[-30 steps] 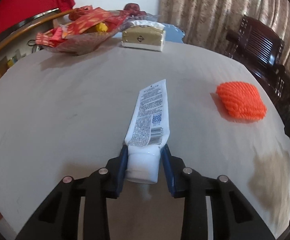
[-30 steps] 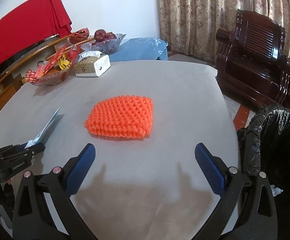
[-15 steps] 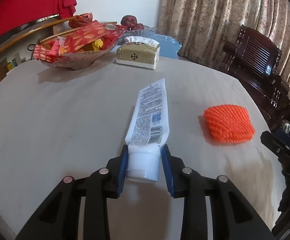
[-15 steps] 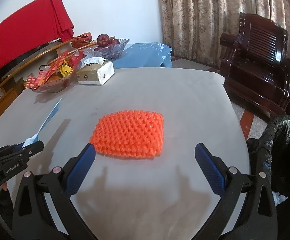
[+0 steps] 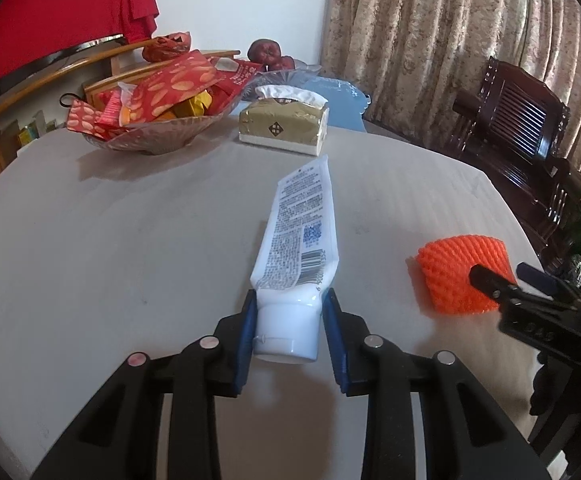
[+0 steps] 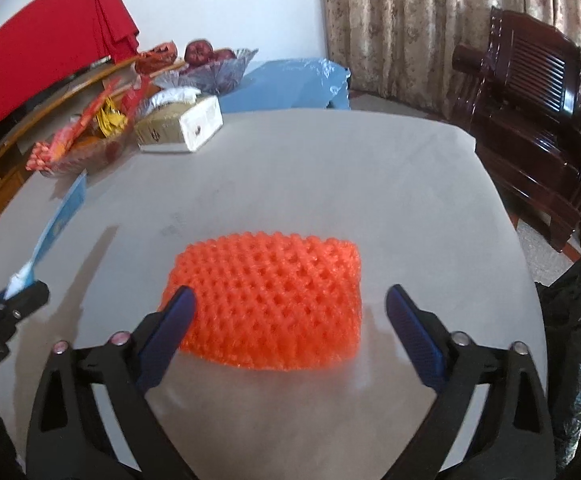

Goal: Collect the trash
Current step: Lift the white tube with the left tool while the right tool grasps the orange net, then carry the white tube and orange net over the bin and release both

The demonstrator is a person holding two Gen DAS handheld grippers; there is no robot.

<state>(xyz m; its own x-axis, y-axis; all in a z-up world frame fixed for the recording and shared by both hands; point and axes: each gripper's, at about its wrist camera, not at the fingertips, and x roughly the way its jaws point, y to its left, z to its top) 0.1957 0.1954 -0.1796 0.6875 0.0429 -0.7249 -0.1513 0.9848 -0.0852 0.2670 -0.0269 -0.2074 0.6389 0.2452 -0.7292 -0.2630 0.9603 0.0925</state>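
My left gripper point(image 5: 290, 312) is shut on the cap end of a white tube point(image 5: 300, 240), which is lifted off the grey table point(image 5: 110, 240) and points away from me. The tube point(image 6: 56, 232) and the left gripper point(image 6: 10, 308) also show at the left edge of the right wrist view. An orange foam fruit net point(image 6: 268, 300) lies on the table between the jaws of my right gripper point(image 6: 290, 312), which are closing around it; the left pad is at the net's edge, the right pad stands apart from it. In the left wrist view the net point(image 5: 456, 272) sits at the right, partly behind the right gripper point(image 5: 502, 280).
A glass bowl of red snack packets point(image 5: 158, 120), a gold tissue box point(image 5: 284, 126) and a fruit bowl point(image 6: 214, 68) stand at the table's far side. A dark wooden chair point(image 6: 530, 92) is at the right. A black bin bag point(image 6: 578, 312) hangs beside the table's right edge.
My right gripper has moved forward over the table until the orange net lies between its jaws, which have narrowed a little. The left gripper keeps the tube and has risen slightly.
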